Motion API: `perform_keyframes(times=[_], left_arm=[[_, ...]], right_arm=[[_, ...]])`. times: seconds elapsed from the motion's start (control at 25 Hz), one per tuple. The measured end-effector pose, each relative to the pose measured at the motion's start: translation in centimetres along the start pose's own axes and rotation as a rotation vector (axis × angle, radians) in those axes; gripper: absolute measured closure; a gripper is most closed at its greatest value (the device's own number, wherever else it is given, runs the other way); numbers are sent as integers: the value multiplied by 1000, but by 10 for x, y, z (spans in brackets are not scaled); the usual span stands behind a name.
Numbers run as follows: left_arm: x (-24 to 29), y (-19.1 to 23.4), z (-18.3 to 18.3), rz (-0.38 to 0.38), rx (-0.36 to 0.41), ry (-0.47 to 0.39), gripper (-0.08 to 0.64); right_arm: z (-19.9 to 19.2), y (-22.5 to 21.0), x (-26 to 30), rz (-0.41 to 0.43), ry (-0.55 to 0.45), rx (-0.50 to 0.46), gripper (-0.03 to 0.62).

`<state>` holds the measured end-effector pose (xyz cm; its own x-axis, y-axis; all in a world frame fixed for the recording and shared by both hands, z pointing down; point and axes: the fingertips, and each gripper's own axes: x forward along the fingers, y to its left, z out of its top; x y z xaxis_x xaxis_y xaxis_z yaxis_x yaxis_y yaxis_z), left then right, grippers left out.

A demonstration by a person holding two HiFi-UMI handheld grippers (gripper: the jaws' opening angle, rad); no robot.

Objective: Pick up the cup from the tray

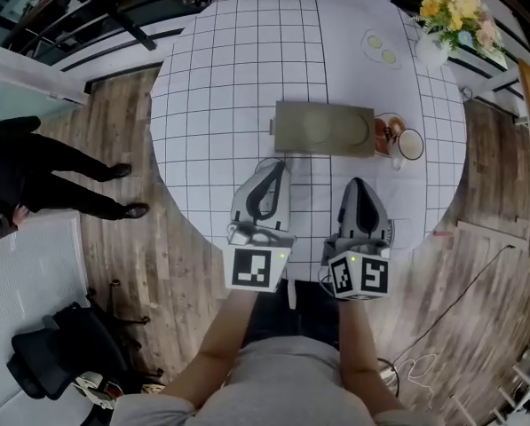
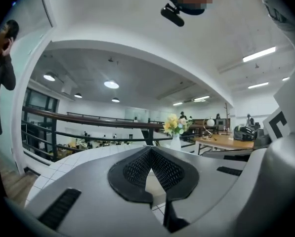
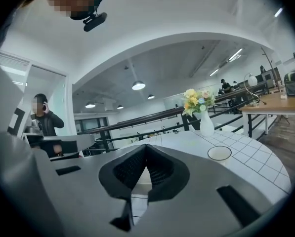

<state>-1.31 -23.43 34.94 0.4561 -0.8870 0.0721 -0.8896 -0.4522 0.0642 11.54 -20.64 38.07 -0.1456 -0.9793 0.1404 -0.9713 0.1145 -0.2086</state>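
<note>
A flat olive-grey tray (image 1: 325,128) lies in the middle of the round white gridded table (image 1: 211,87). A white cup (image 1: 411,144) stands just off the tray's right end, beside a small brown item (image 1: 389,133); the right gripper view shows the cup (image 3: 219,153) ahead and to the right. Both grippers rest side by side near the table's front edge, short of the tray. My left gripper (image 1: 272,169) (image 2: 150,149) is shut with nothing in it. My right gripper (image 1: 357,185) (image 3: 146,146) is shut and empty too.
A white vase of flowers (image 1: 433,47) (image 2: 175,141) (image 3: 205,122) stands at the table's far right. Two small round pieces (image 1: 380,47) lie at the back. A person in black (image 1: 34,176) stands on the wooden floor at the left.
</note>
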Motion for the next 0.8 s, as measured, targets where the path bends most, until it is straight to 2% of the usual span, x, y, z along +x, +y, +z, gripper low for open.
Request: perform_keyframes(times=[0.4, 0.8], left_arm=[[10, -62, -12, -129, 70, 82, 552], [11, -86, -5, -163, 87, 75, 552]], right_arm=[[27, -15, -15, -20, -28, -20, 584], [30, -24, -33, -48, -36, -26, 584]])
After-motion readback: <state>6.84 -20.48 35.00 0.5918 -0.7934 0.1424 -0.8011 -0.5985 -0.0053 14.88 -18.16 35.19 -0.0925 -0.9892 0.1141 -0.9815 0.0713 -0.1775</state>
